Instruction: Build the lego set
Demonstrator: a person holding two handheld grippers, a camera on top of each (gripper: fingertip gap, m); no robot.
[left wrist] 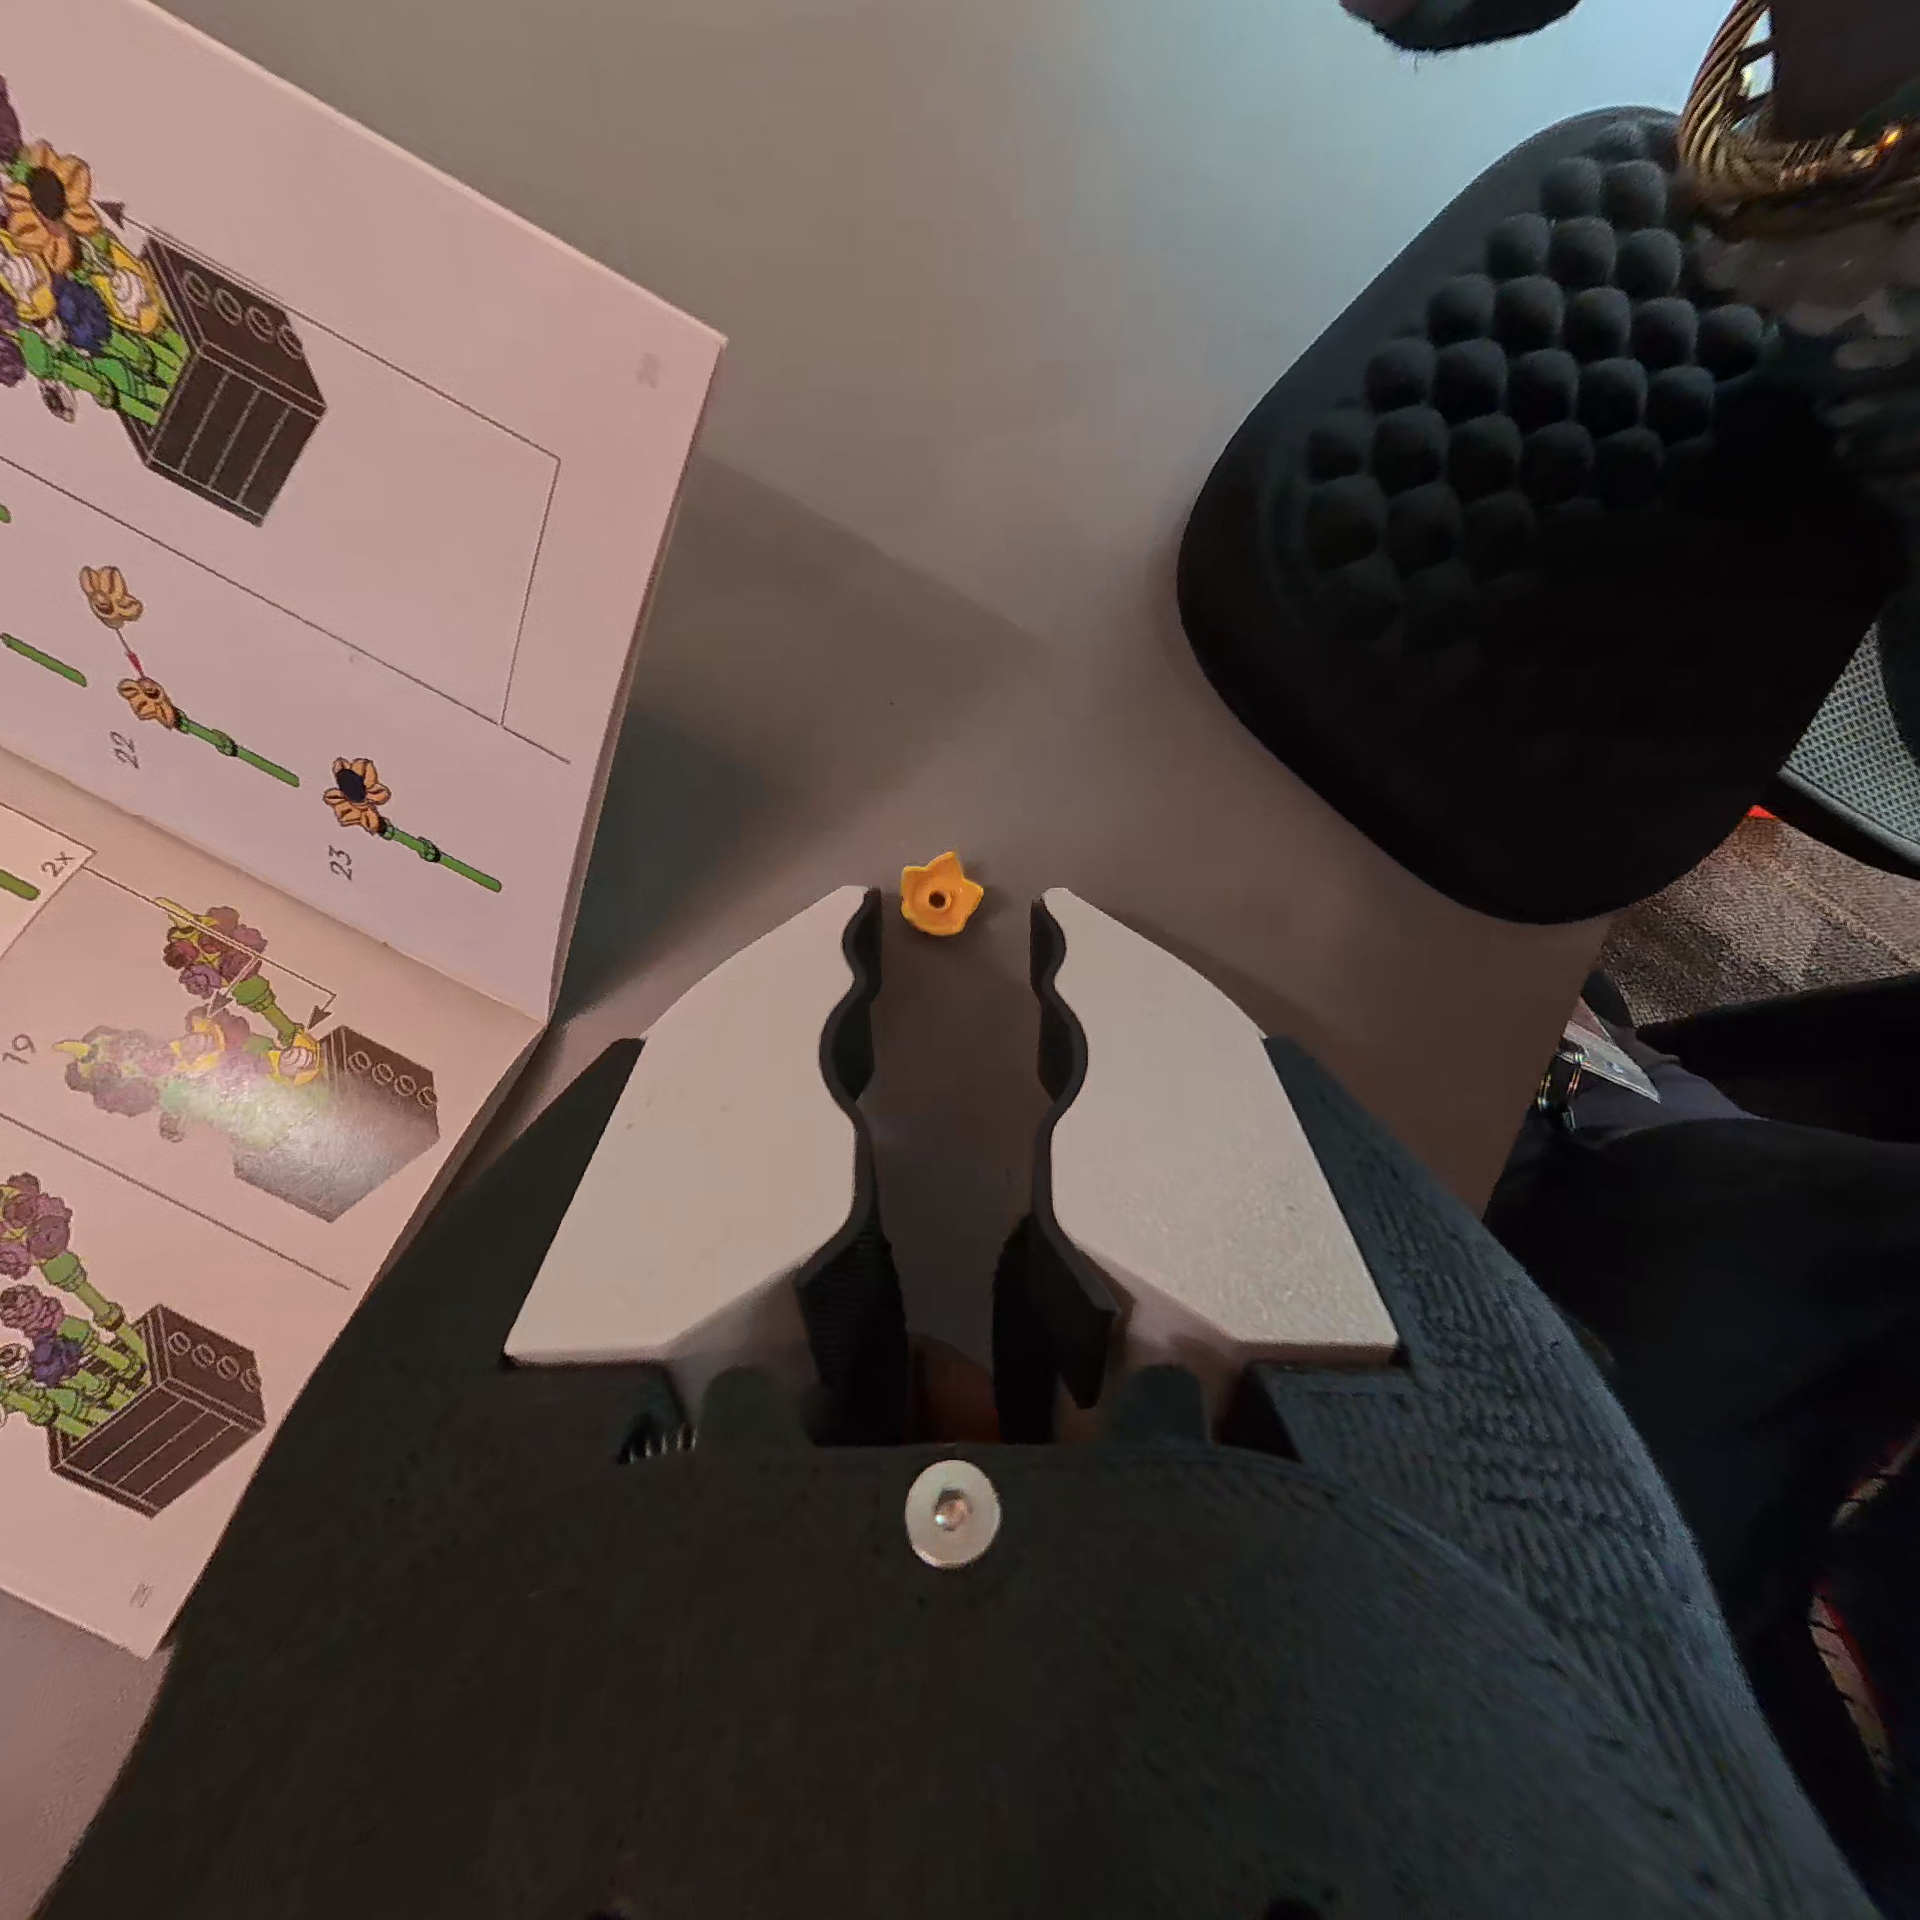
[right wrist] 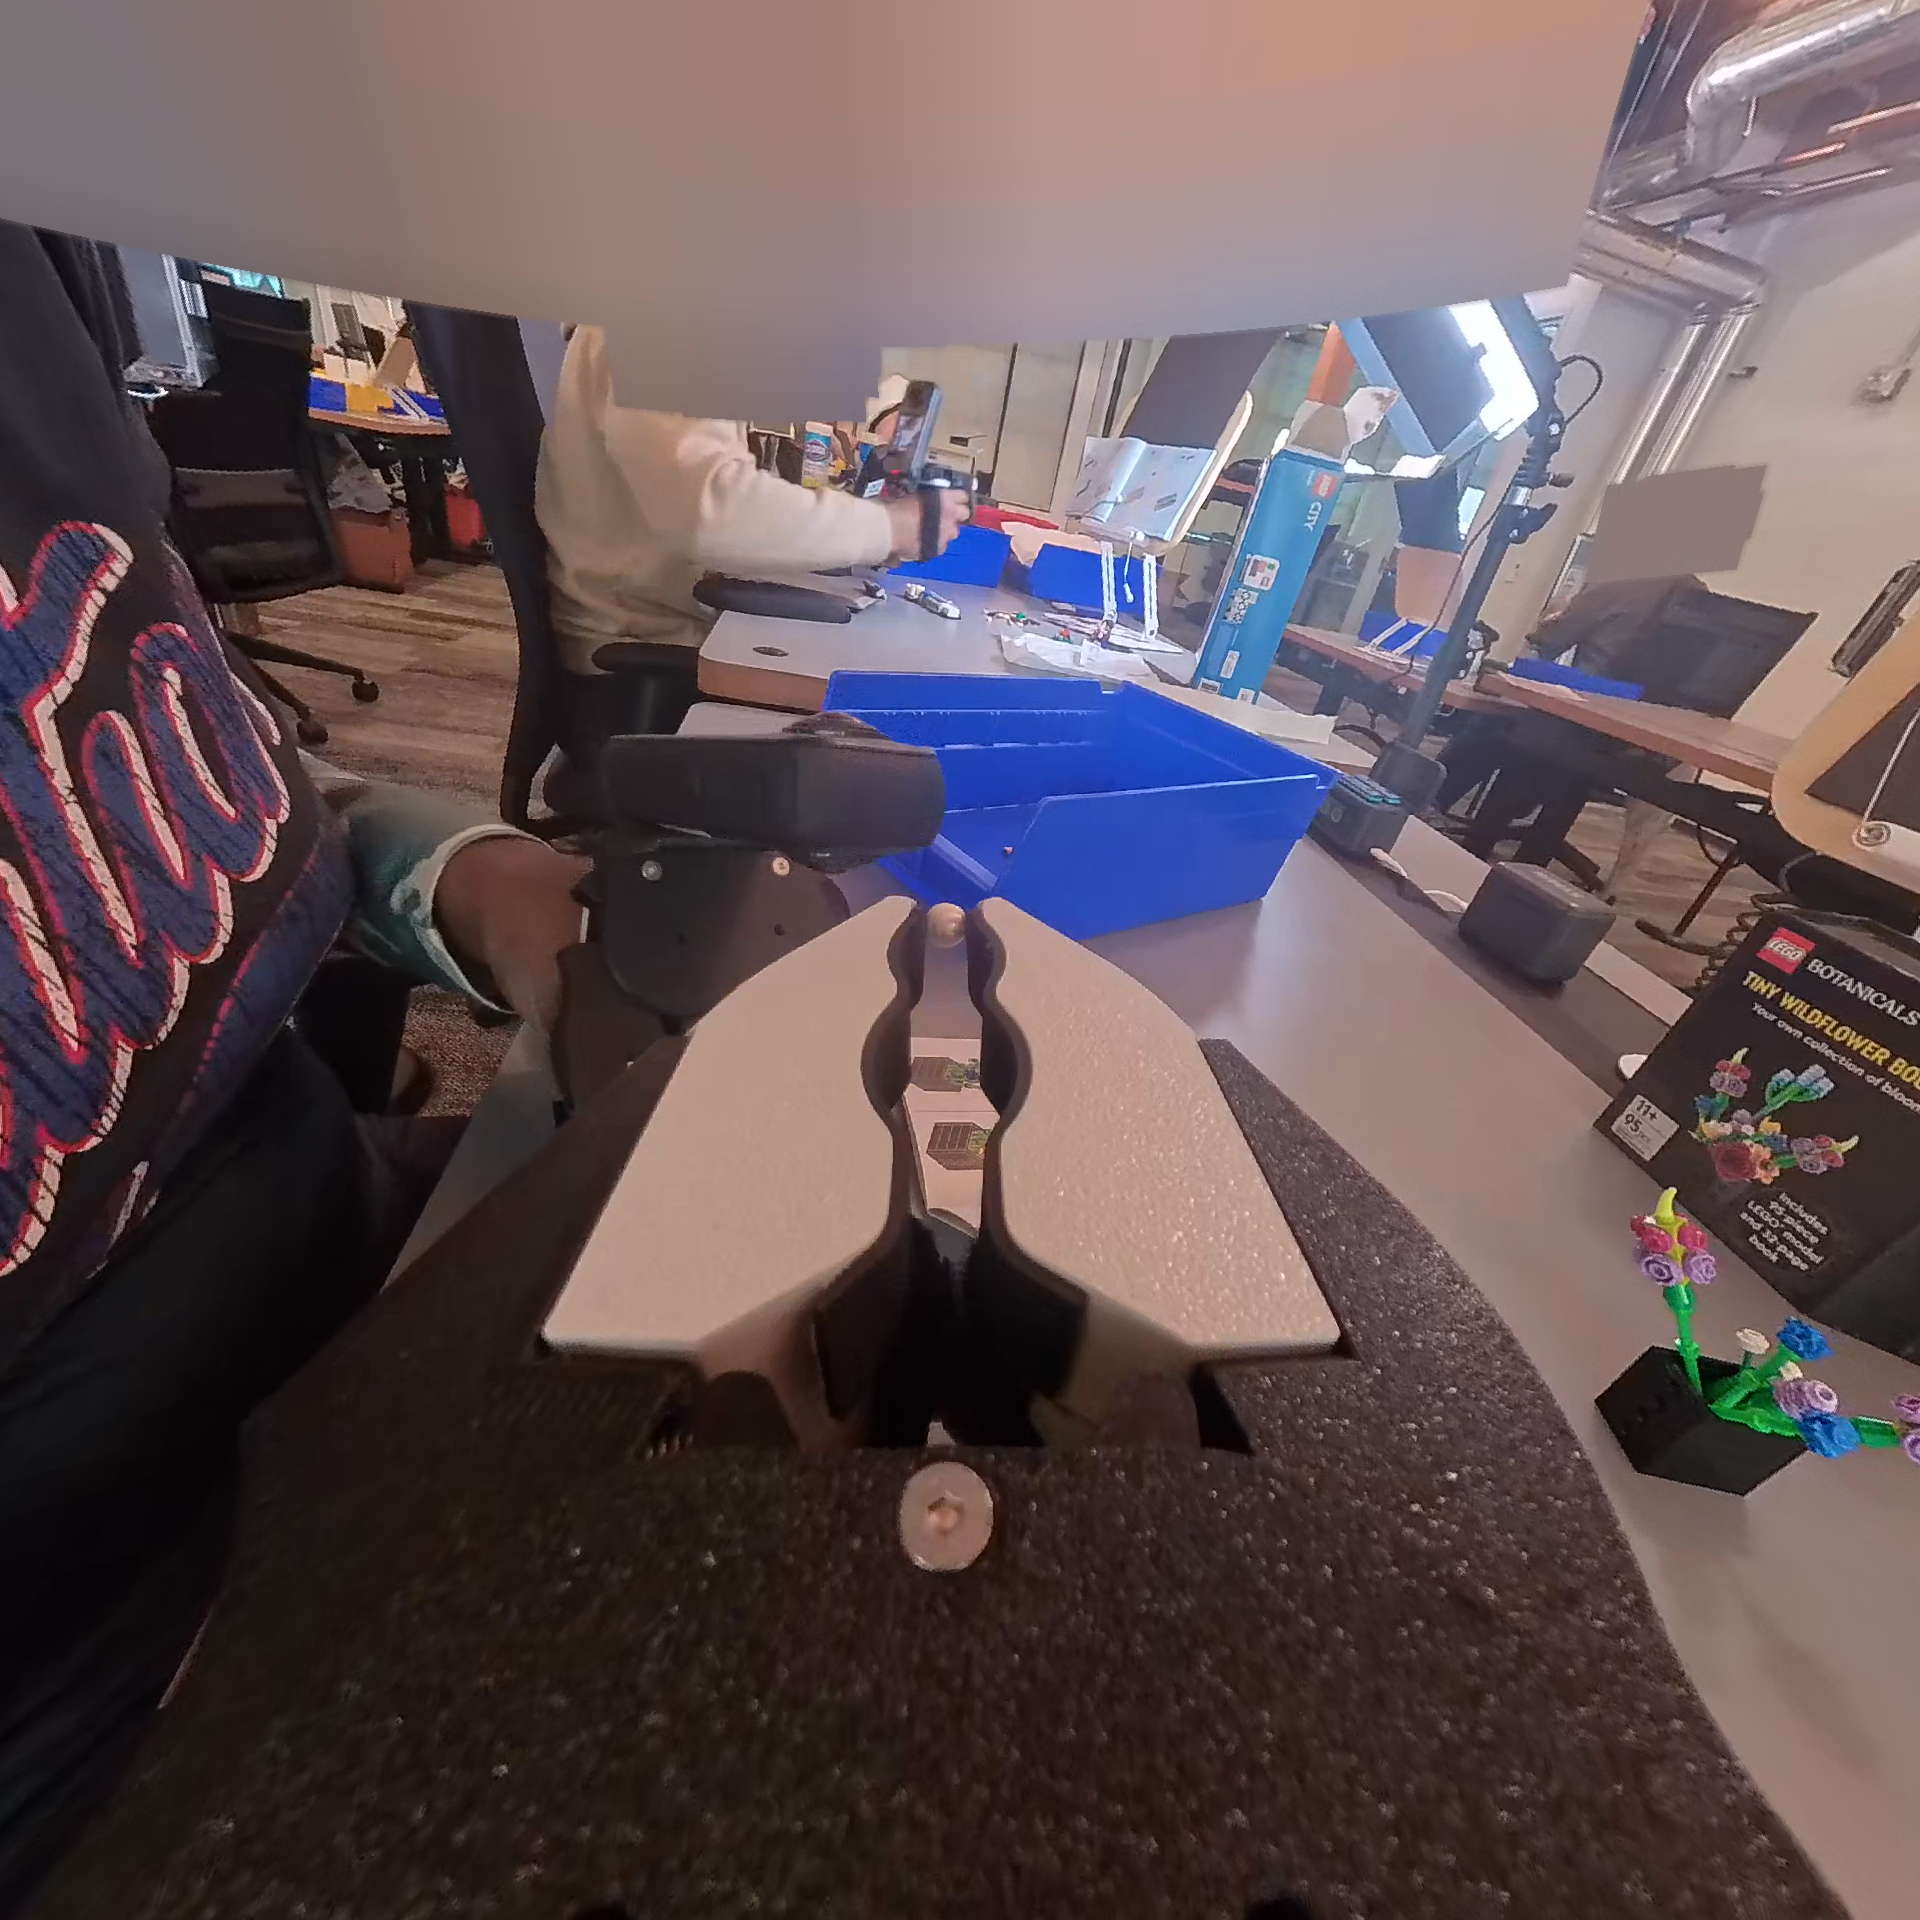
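Orange plastic, a small flower piece (left wrist: 940, 896) lies on the grey counter (left wrist: 935, 416) just ahead of the left claw (left wrist: 948, 906), between the lines of its two fingertips and touching neither. The left claw is spread, its grey fingers apart with bare counter showing down the gap. To its left an open instruction booklet (left wrist: 312, 623) lies flat with pictures of flowers and a black box. To its right a black dimpled wrist pad (left wrist: 1538, 540) rests on the counter near the edge.

In the right wrist view the right claw (right wrist: 943, 920) is nearly pressed together and pinches a small pale round piece (right wrist: 945, 918) at its very tips, held up above the counter (right wrist: 1351, 1039). Beyond it the left gripper's black body shows, held in a hand (right wrist: 509, 925). A blue bin (right wrist: 1091, 810) stands farther back on the counter. At the right, a black brick pot with green stems and purple and blue flowers (right wrist: 1745, 1392) stands near the black set box (right wrist: 1808, 1122). In the background another person in a pale sleeve (right wrist: 769, 509) works at a different table.
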